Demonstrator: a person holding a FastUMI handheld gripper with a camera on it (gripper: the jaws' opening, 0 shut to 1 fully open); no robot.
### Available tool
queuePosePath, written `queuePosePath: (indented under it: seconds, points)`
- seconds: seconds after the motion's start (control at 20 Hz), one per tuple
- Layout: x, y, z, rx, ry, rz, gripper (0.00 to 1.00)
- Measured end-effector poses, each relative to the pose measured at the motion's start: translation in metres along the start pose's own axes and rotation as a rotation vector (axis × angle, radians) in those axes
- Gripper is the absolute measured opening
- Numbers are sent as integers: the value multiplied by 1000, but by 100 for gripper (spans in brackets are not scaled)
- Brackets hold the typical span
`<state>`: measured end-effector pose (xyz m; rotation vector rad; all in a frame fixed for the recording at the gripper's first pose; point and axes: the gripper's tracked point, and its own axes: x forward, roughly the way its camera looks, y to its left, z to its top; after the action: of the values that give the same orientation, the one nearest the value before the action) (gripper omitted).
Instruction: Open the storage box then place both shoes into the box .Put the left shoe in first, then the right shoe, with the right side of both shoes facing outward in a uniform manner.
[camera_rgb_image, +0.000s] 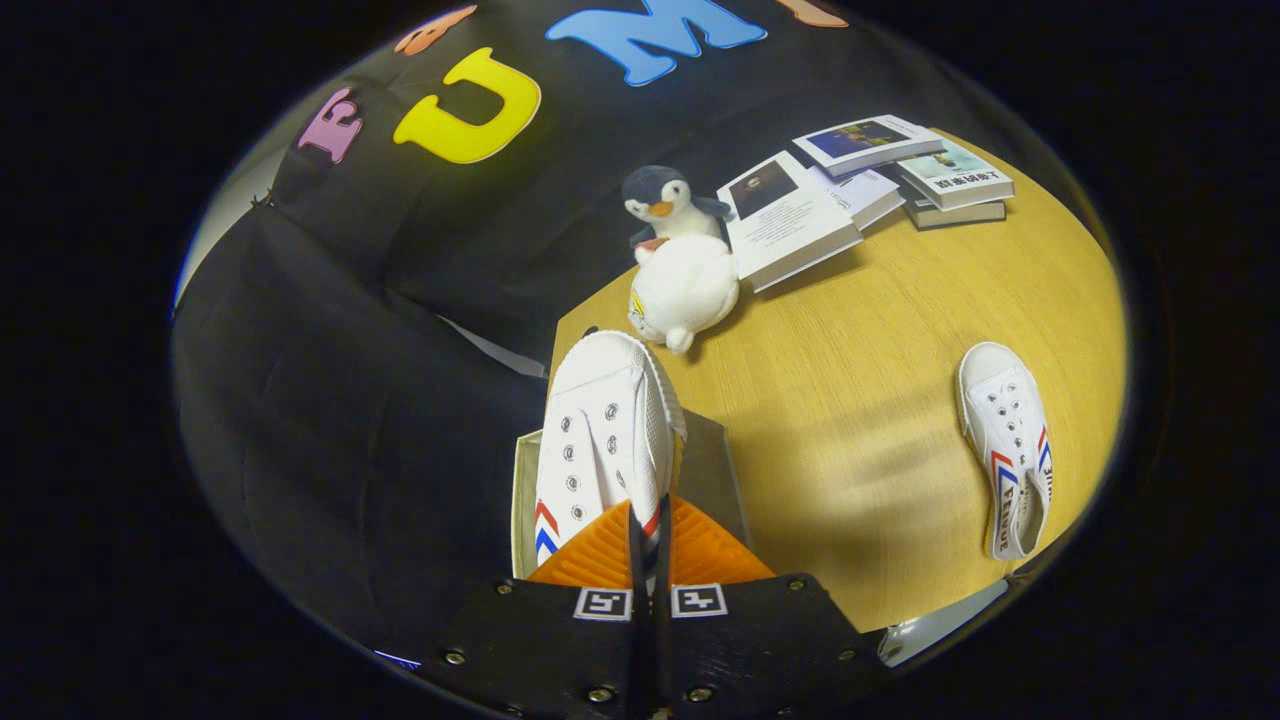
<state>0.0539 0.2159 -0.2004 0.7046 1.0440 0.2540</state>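
hand-held gripper (648, 545) | fingers nearly together | clamped on something thin

I had the gripper (648, 545) at the bottom centre of the frame, its fingers pinched together on the heel of one shoe (600, 440), which hung above the storage box (525, 490) at the table's (860, 400) near left corner. The other shoe (1008, 455) lay on the table at lower right, well apart. Beyond the held shoe, at upper centre, sat two plush toys (680, 260), touching. Books (870, 180) lay just right of them, overlapping, at upper right.
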Motion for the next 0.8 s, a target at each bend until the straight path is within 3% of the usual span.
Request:
queuePosePath:
  seconds: [0.8]
  points:
    - [75,45,-51,-65,42,-53,0]
